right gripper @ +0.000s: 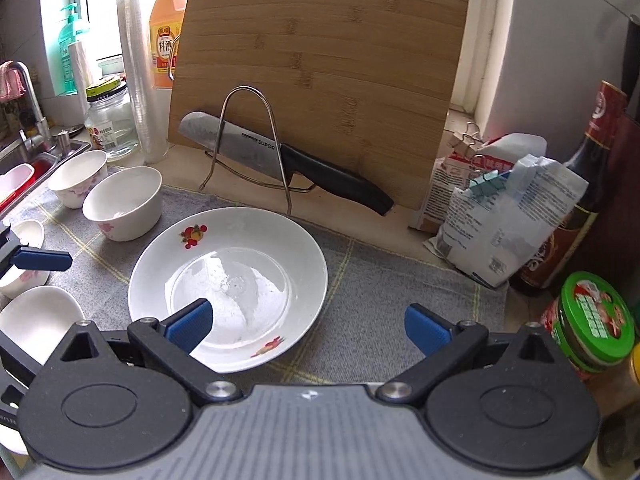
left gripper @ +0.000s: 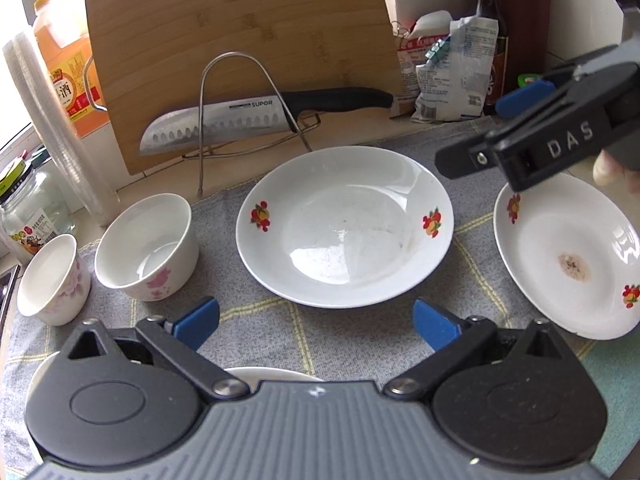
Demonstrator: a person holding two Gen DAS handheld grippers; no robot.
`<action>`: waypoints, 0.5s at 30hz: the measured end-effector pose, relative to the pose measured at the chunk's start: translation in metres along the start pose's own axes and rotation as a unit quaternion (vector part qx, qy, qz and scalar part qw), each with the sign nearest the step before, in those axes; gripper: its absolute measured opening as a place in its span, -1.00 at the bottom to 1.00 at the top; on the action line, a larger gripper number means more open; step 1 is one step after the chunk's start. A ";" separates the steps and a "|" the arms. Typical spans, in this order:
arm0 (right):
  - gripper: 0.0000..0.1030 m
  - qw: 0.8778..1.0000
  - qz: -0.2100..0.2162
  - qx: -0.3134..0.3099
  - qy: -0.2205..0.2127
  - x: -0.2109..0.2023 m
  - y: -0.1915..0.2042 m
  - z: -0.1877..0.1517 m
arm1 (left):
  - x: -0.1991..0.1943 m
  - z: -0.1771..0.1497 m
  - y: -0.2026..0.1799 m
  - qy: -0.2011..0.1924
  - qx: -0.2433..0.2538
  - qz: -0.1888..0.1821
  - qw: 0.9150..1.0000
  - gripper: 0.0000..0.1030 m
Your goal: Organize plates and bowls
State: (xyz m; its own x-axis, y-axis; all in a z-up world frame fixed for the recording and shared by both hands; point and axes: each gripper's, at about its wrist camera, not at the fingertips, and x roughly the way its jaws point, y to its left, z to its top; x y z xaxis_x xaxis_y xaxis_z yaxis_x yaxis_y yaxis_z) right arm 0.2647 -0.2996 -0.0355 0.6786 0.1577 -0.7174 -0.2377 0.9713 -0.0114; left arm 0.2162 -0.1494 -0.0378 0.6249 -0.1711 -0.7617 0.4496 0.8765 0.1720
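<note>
Resting on a grey checked cloth (left gripper: 352, 344), the dishes run left to right in the left wrist view: a small white cup with faint pink flowers (left gripper: 52, 280), just beside it a white bowl with pink blossom print (left gripper: 148, 246), then a wide white plate with red fruit motifs on its rim (left gripper: 344, 226) in the middle, and a second white fruit-patterned plate with a brown stain near its centre (left gripper: 568, 256) at the far right, apart from the first. The left gripper (left gripper: 316, 322) hangs low over the cloth just short of the middle plate, its blue-padded fingers (left gripper: 198, 322) spread wide with nothing between them. The right gripper (right gripper: 308, 326) is likewise splayed and empty — in its own view one blue pad overlaps the near rim of a white plate, though I cannot tell whether it touches. Behind the dishes, a steel kitchen knife with a black handle (left gripper: 256, 116) lies through a wire rack (left gripper: 244, 108), against a bamboo cutting board (left gripper: 240, 40) leaning upright. Farther right stand clipped paper packets (left gripper: 456, 68) and a dark sauce bottle (left gripper: 490, 20).
</note>
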 end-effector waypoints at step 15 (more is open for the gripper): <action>1.00 0.990 0.115 0.000 0.076 0.070 -0.015 0.033 | 0.047 0.013 0.009 0.070 0.007 -0.029 0.997 0.96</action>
State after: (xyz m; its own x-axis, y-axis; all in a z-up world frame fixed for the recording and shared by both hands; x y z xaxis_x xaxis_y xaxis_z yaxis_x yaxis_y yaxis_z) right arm 0.3385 -0.2969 -0.0629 0.4939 0.3468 -0.7974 -0.3745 0.9125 0.1648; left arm 0.2578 -0.1558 -0.0637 0.5019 -0.1563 -0.8507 0.4926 0.8601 0.1326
